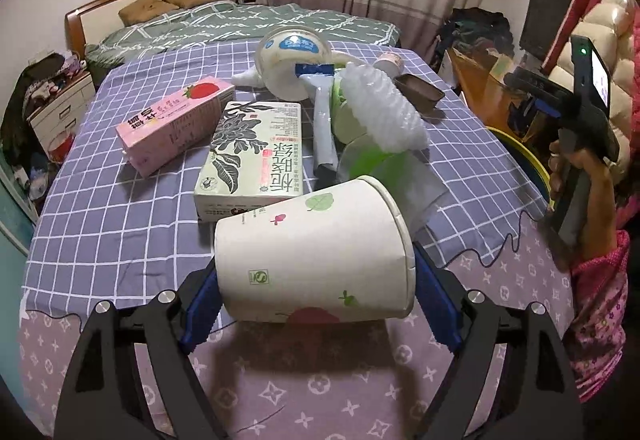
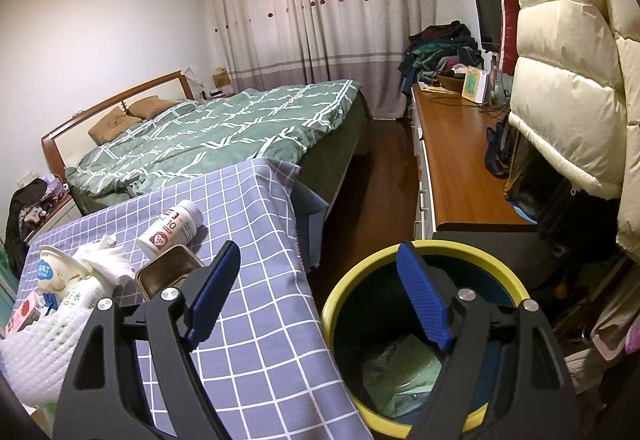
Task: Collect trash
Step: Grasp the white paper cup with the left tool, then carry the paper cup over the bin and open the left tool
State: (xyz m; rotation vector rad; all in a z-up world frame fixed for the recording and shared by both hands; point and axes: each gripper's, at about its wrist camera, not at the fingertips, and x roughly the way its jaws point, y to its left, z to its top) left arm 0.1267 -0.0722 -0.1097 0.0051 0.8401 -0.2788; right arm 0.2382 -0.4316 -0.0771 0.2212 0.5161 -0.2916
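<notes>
My left gripper (image 1: 316, 300) is shut on a white paper cup (image 1: 312, 256) with leaf prints, held on its side just above the near part of the checked table (image 1: 120, 224). Behind it lie a green-and-white tea box (image 1: 252, 155), a pink strawberry carton (image 1: 176, 123), a white tub (image 1: 292, 59), a tube (image 1: 324, 119) and white foam wrap (image 1: 380, 111). My right gripper (image 2: 316, 292) is open and empty, above the yellow-rimmed trash bin (image 2: 344, 288) beside the table's right edge. The bin holds a green wrapper (image 2: 400, 372).
A white pill bottle (image 2: 172, 228), a small brown tin (image 2: 168, 276) and crumpled tissue (image 2: 108, 260) lie on the table's far right part. A bed (image 2: 216, 131) stands behind. A wooden desk (image 2: 460, 159) and hanging puffer coat (image 2: 568, 71) are at the right.
</notes>
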